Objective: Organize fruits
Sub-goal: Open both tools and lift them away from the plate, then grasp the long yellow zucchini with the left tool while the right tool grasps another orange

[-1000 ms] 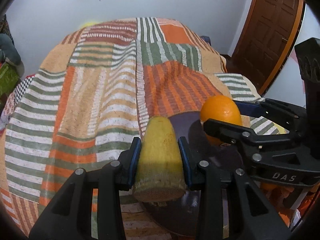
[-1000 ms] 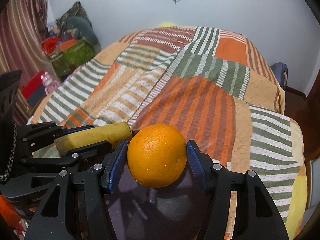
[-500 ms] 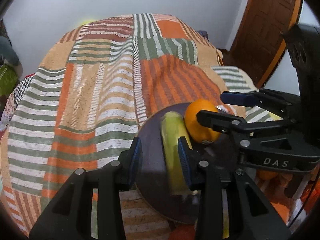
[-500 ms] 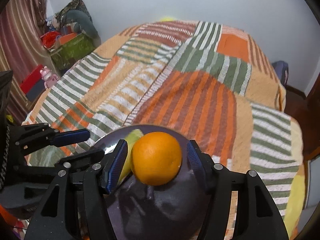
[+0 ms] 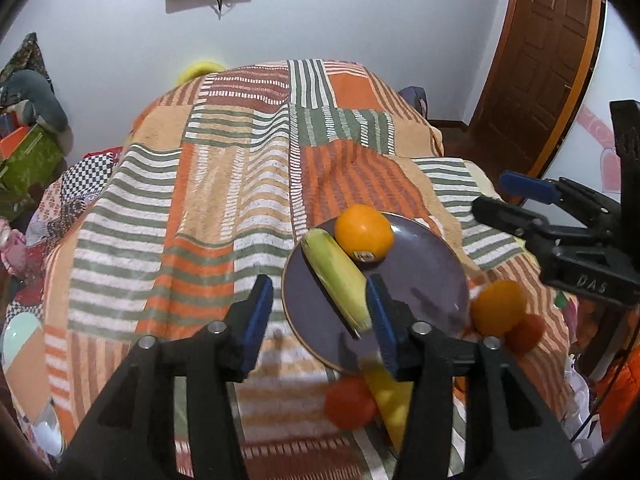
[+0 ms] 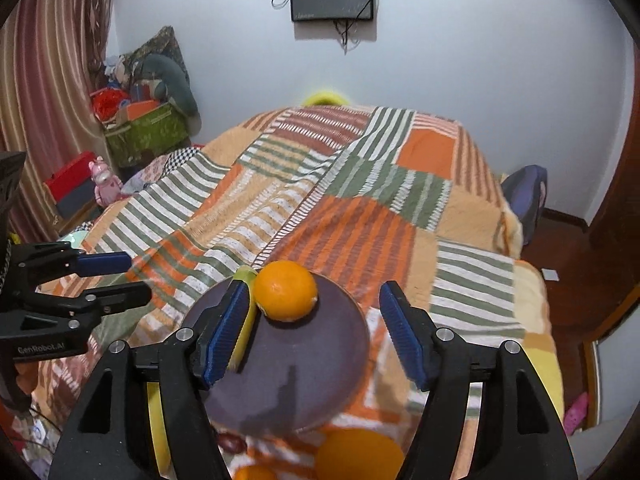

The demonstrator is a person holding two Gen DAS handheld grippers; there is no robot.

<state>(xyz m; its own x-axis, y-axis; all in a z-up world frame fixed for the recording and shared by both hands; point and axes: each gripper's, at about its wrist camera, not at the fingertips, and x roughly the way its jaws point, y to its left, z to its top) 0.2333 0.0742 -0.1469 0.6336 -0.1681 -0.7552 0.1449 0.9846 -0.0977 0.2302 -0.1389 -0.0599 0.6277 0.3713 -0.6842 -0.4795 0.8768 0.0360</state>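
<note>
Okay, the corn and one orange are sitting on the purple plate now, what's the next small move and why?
Probably swing the right claw, open and empty, toward the loose orange beside the purple plate. The corn and one orange already lie on the plate, while more fruit sits on the blanket.

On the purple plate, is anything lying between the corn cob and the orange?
No. In the left wrist view the corn cob lies right against the orange on the purple plate; no gap shows between them.
</note>
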